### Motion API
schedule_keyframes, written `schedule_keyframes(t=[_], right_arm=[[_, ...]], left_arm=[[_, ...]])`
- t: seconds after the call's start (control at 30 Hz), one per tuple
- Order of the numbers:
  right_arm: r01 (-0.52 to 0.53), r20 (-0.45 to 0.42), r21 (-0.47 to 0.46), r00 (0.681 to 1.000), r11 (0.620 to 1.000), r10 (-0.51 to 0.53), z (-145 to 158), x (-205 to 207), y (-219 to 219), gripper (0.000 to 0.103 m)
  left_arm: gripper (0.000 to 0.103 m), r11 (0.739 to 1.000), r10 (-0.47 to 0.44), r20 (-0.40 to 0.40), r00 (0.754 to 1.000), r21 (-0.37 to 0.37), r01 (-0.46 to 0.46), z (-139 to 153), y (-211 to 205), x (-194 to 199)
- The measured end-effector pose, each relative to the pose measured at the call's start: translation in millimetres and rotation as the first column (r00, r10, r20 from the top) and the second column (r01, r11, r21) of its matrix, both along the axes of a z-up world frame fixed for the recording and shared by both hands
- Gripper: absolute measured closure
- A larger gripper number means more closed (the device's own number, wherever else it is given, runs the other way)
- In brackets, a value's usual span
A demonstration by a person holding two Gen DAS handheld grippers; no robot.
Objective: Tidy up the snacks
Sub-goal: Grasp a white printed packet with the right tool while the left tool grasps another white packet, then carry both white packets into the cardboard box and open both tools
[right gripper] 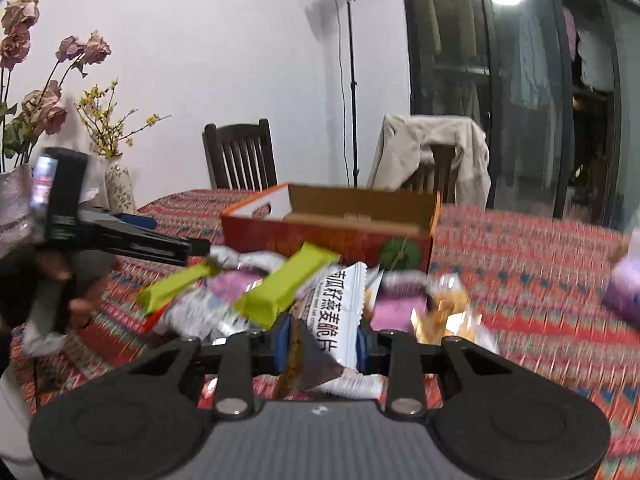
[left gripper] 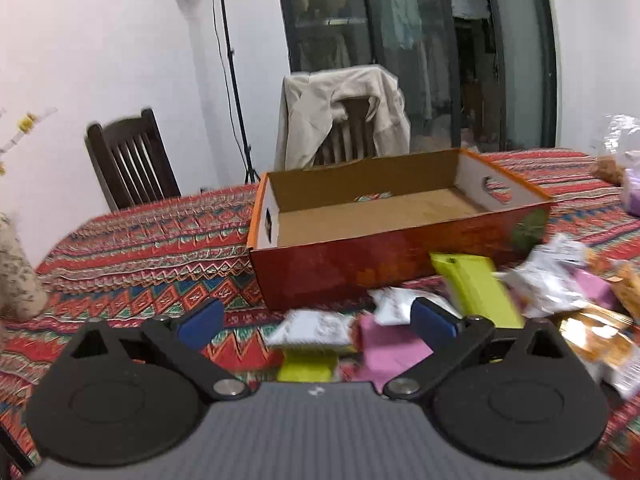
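Observation:
A red cardboard box (left gripper: 360, 264) with an open top stands on the patterned tablecloth; it also shows in the right wrist view (right gripper: 320, 236). A pile of snack packets lies in front of it: green bars (left gripper: 476, 292) (right gripper: 280, 292), pink packets (left gripper: 388, 344), white packets (left gripper: 316, 328). My left gripper (left gripper: 316, 320) is open and empty above the pile's left end. My right gripper (right gripper: 324, 340) is shut on a white oat-crisp packet (right gripper: 340, 312), held over the pile. The left gripper (right gripper: 120, 236) shows at the left of the right wrist view.
Two dark wooden chairs (left gripper: 132, 160) stand behind the table, one draped with a beige jacket (left gripper: 340, 112). Vases with flowers (right gripper: 116, 184) stand at the table's left. More bagged snacks (left gripper: 624, 168) lie at the far right. A lamp stand (right gripper: 352, 80) is behind.

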State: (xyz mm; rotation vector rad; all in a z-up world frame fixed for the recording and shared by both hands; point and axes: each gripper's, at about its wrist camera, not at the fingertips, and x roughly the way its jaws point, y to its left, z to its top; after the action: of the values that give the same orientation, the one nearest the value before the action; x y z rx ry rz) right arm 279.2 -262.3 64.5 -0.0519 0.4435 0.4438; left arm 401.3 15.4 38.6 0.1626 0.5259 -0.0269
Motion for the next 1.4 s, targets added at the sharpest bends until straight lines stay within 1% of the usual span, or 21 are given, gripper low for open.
schedule_keyframes(t=[0.03,0.1,0.2,0.27,0.3,0.33,0.43,0.5,0.57,0.67,0.77,0.87,0.97,1.07,1.13,1.2,1.3,1.4], right_arm=[[-0.003,0.003,0.0,1.0,1.0,0.003,4.7,7.3,0.8,0.072],[-0.007,0.004,0.002,1.0,1.0,0.007,12.5,22.2,2.2,0.073],[-0.007,-0.001,0.011,1.0,1.0,0.007,19.8,43.3,5.8,0.073],[-0.008,-0.011,0.017,1.0,1.0,0.008,20.2,57.6,9.8,0.073],[-0.009,-0.017,0.021,1.0,1.0,0.009,19.0,63.8,11.7,0.073],[-0.01,-0.026,0.025,1.0,1.0,0.01,17.9,71.0,14.0,0.073],[-0.014,-0.055,0.039,0.998,0.999,0.016,11.6,89.4,21.0,0.074],[-0.015,-0.065,0.048,0.998,0.999,0.018,5.8,94.1,25.3,0.074],[-0.018,-0.073,0.062,0.997,0.998,0.022,2.1,96.4,28.7,0.074],[-0.018,-0.073,0.082,0.997,0.997,0.024,0.5,89.8,28.0,0.074],[-0.016,-0.065,0.111,0.998,0.994,0.023,4.8,76.9,24.4,0.074],[-0.02,-0.056,0.125,0.998,0.992,0.027,9.0,61.7,22.8,0.074],[-0.026,-0.05,0.129,0.998,0.991,0.033,11.7,48.7,21.0,0.074],[-0.031,-0.036,0.128,0.999,0.991,0.036,15.8,37.8,17.5,0.074],[-0.036,-0.016,0.123,0.999,0.992,0.039,22.0,32.7,14.8,0.074],[-0.045,0.015,0.113,0.999,0.993,0.044,33.7,30.7,11.2,0.074],[-0.055,0.08,0.097,0.996,0.994,0.047,60.4,36.1,4.4,0.074],[-0.086,0.114,0.099,0.991,0.991,0.074,89.3,63.1,-1.5,0.074]], left_arm=[[0.019,1.0,0.007,-0.031,0.999,0.001,-0.007,-4.7,3.5,13.1],[0.031,1.0,-0.001,-0.092,0.996,-0.012,0.0,-15.5,10.3,34.6],[0.032,0.998,-0.04,-0.169,0.985,-0.055,0.031,-30.7,18.0,52.2],[0.04,0.995,-0.066,-0.201,0.977,-0.091,0.048,-38.3,22.0,58.2],[0.048,0.991,-0.086,-0.21,0.974,-0.115,0.063,-40.4,24.2,59.8],[0.052,0.989,-0.086,-0.197,0.977,-0.133,0.06,-42.0,25.6,58.2],[0.057,0.987,-0.083,-0.171,0.982,-0.151,0.057,-37.6,30.1,53.2],[0.058,0.987,-0.07,-0.152,0.986,-0.157,0.046,-28.7,33.2,44.1],[0.058,0.984,-0.067,-0.114,0.991,-0.171,0.047,-14.2,35.8,29.5],[0.057,0.975,-0.054,-0.035,0.998,-0.217,0.045,11.3,38.8,-12.4],[0.057,0.96,-0.061,0.03,0.998,-0.272,0.067,27.7,40.4,-60.7],[0.057,0.958,-0.052,0.083,0.995,-0.278,0.073,37.4,36.6,-94.2],[0.057,0.959,-0.041,0.122,0.992,-0.274,0.074,47.2,31.5,-113.1],[0.057,0.95,-0.045,0.129,0.991,-0.3,0.083,57.7,29.9,-114.7],[0.057,0.937,-0.07,0.113,0.991,-0.332,0.104,68.5,31.4,-107.5],[0.057,0.924,-0.1,0.12,0.988,-0.356,0.137,85.8,35.8,-96.9],[0.057,0.92,-0.106,0.143,0.984,-0.362,0.152,115.6,40.3,-67.8],[0.057,0.913,-0.097,0.118,0.988,-0.385,0.135,136.6,44.8,-18.6]])
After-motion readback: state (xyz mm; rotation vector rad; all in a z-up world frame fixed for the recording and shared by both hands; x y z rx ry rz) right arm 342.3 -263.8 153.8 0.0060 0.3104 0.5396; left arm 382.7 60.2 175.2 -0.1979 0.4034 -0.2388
